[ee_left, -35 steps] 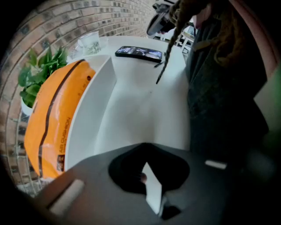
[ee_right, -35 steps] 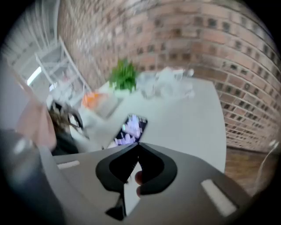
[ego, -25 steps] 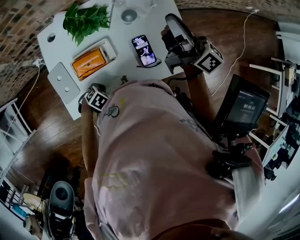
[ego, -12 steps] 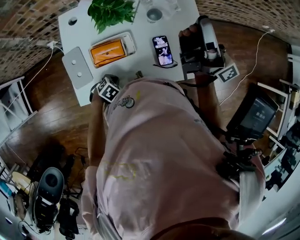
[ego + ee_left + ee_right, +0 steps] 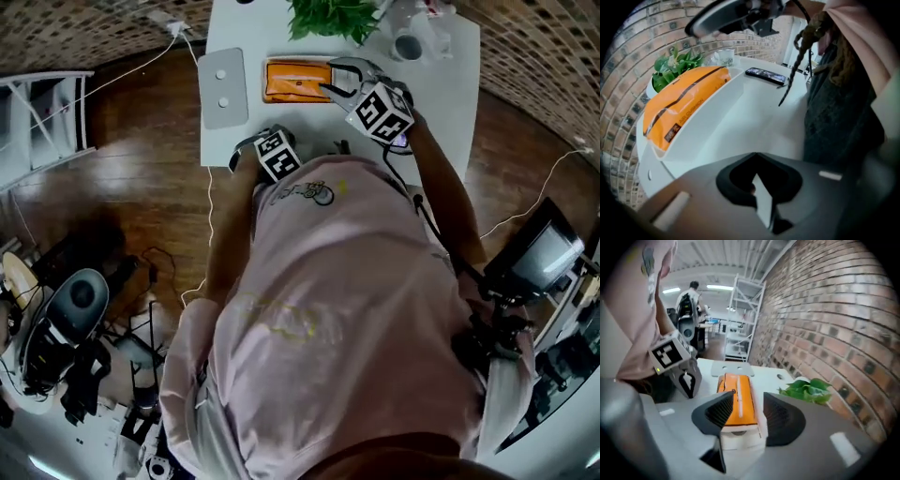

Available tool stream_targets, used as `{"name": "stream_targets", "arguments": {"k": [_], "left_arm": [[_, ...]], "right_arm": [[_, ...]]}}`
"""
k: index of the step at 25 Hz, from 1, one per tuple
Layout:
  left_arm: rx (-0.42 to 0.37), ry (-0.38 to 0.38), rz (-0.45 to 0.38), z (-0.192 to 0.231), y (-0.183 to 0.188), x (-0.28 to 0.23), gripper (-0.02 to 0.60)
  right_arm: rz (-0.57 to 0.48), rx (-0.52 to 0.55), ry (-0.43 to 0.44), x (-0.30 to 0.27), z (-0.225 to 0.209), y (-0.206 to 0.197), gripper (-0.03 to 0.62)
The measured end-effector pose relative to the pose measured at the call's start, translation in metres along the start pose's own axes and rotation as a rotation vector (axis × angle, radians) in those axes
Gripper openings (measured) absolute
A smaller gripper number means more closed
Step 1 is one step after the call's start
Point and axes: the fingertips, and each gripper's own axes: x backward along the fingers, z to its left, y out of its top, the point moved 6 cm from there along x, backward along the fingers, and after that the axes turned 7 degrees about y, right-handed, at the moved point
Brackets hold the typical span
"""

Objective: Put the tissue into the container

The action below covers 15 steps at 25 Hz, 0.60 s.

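An orange tissue pack (image 5: pixel 293 80) lies in a white oblong container (image 5: pixel 740 439) on the white table (image 5: pixel 441 84). My right gripper (image 5: pixel 339 79) hovers at the pack's right end. Its jaws are opening, and in the right gripper view the pack (image 5: pixel 739 397) and the container's near end show between them, with neither pad touching. My left gripper (image 5: pixel 761 206) sits low at the table's near edge, beside the container, shut with nothing held. It also shows in the right gripper view (image 5: pixel 688 389), tips down.
A grey flat panel (image 5: pixel 223 86) lies left of the container. A leafy green plant (image 5: pixel 333 14) and a glass cup (image 5: pixel 408 42) stand at the far side. A phone (image 5: pixel 764 75) lies near the front edge. A brick wall (image 5: pixel 834 310) runs behind the table.
My right gripper has moved from the table's right side across to the orange pack, and its jaws have parted. The left gripper has stayed at the near edge. The head view has swung.
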Motion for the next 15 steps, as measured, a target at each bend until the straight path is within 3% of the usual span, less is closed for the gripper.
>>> {"name": "stream_targets", "arguments": {"k": [1, 3, 4, 5, 9, 11, 13, 15], "left_arm": [[0.013, 0.011, 0.007, 0.002, -0.005, 0.002, 0.005], [0.048, 0.035, 0.009, 0.008, -0.016, 0.007, 0.005], [0.070, 0.046, 0.003, 0.010, -0.021, 0.010, 0.005], [0.092, 0.054, -0.007, 0.011, -0.024, 0.012, 0.005], [0.122, 0.055, -0.061, 0.016, -0.032, 0.016, 0.005], [0.136, 0.048, -0.080, 0.023, -0.041, 0.018, 0.005], [0.162, 0.036, -0.099, 0.028, -0.045, 0.022, 0.005], [0.183, 0.024, -0.113, 0.030, -0.044, 0.026, 0.005]], "right_arm": [[0.061, 0.036, 0.052, -0.023, 0.002, -0.002, 0.236], [0.149, 0.074, 0.149, -0.058, 0.007, -0.003, 0.260], [0.190, 0.086, 0.193, -0.071, 0.008, -0.003, 0.321], [0.235, 0.094, 0.234, -0.083, 0.008, -0.005, 0.342], [0.366, 0.006, 0.377, -0.113, 0.005, -0.020, 0.349], [0.355, -0.095, 0.423, -0.123, -0.001, -0.022, 0.320], [0.340, -0.206, 0.451, -0.123, -0.009, -0.024, 0.160], [0.315, -0.269, 0.459, -0.117, -0.012, -0.023, 0.128]]}}
